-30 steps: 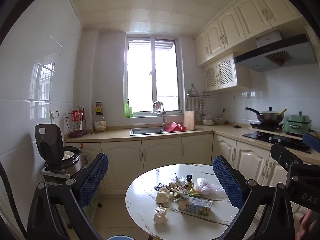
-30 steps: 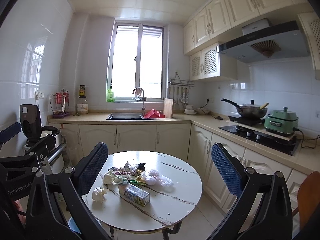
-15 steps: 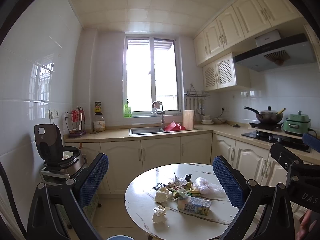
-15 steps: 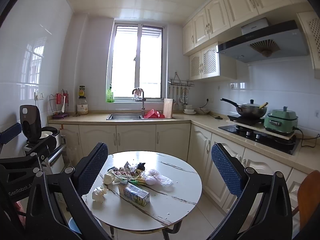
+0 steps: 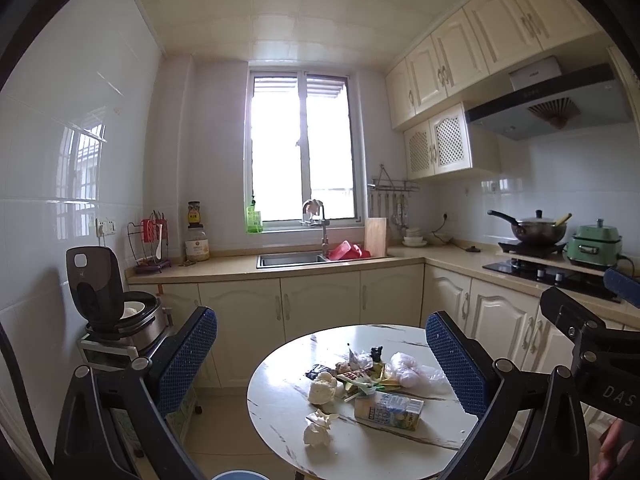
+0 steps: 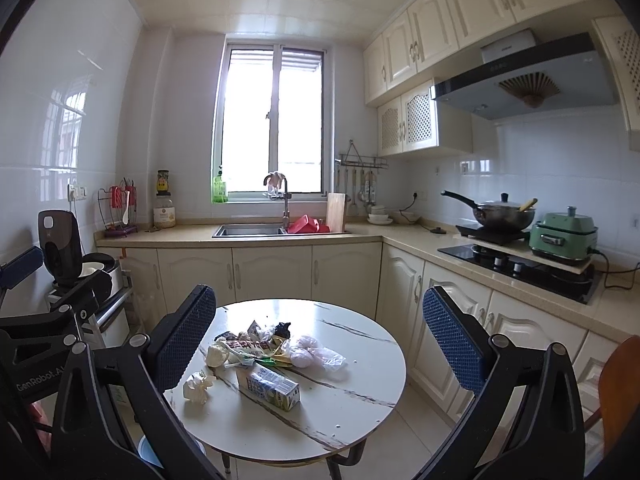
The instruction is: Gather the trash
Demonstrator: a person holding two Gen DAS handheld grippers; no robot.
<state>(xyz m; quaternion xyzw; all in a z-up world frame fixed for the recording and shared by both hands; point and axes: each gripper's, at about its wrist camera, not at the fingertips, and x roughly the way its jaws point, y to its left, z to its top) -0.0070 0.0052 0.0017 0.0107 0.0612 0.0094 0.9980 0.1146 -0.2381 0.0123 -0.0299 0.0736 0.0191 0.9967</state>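
Both the left gripper (image 5: 320, 352) and right gripper (image 6: 320, 340) were spread wide, holding nothing, raised well short of the trash pile (image 6: 266, 354) on the round table (image 6: 340, 400).

The blue bin (image 6: 150, 454) at 7 o'clock shows only a rim sliver under the round table (image 6: 340, 412). The orange chair (image 6: 620, 392) at 4 o'clock is cut by the edge. Print on the drink carton (image 5: 390, 410) is too small to read. Wrappers (image 5: 356, 376) overlap, individually indistinguishable.
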